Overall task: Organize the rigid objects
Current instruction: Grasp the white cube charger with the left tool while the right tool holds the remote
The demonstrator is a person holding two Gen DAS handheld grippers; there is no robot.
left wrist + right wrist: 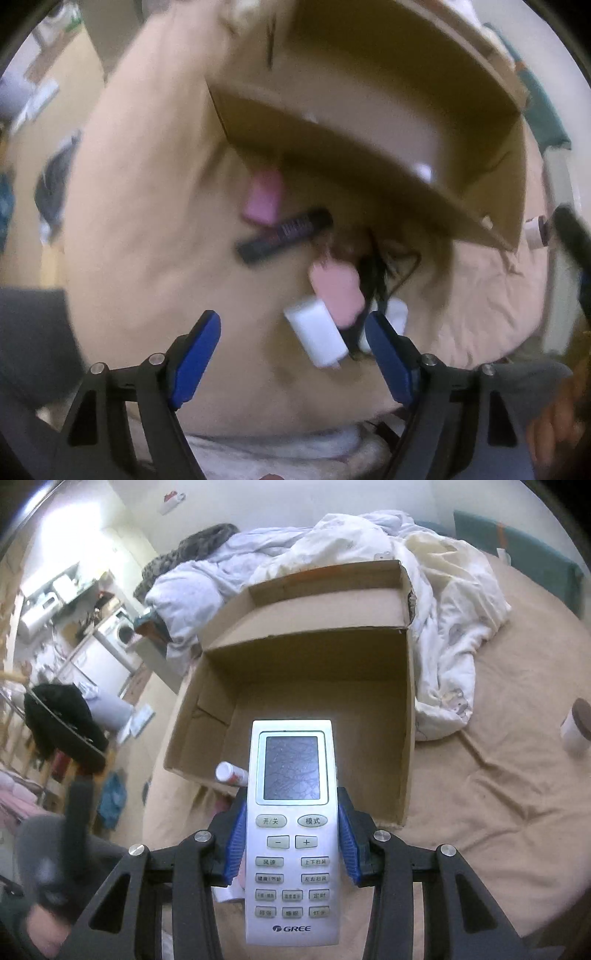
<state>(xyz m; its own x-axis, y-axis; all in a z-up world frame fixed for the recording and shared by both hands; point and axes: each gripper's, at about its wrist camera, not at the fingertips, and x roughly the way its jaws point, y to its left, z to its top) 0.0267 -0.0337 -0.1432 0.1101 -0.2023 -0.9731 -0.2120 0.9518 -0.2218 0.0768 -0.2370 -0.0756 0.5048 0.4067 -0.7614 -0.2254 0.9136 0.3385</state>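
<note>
My right gripper [291, 834] is shut on a silver GREE remote control [293, 834] and holds it above the near edge of an open cardboard box [306, 686] on the bed. My left gripper [293, 334] is open and empty, low over a cluster of small things beside the box [369, 162]: a white charger block [317, 336], a pink case [336, 291], a black tube [284, 234], a purple-pink item [264, 201] and a black cable [380, 273]. The left wrist view is blurred.
A crumpled white duvet [424, 590] lies behind and right of the box. A white jar with a brown lid [576, 725] stands on the tan sheet [498, 794] at right. A white-capped tube [231, 773] lies by the box's front left.
</note>
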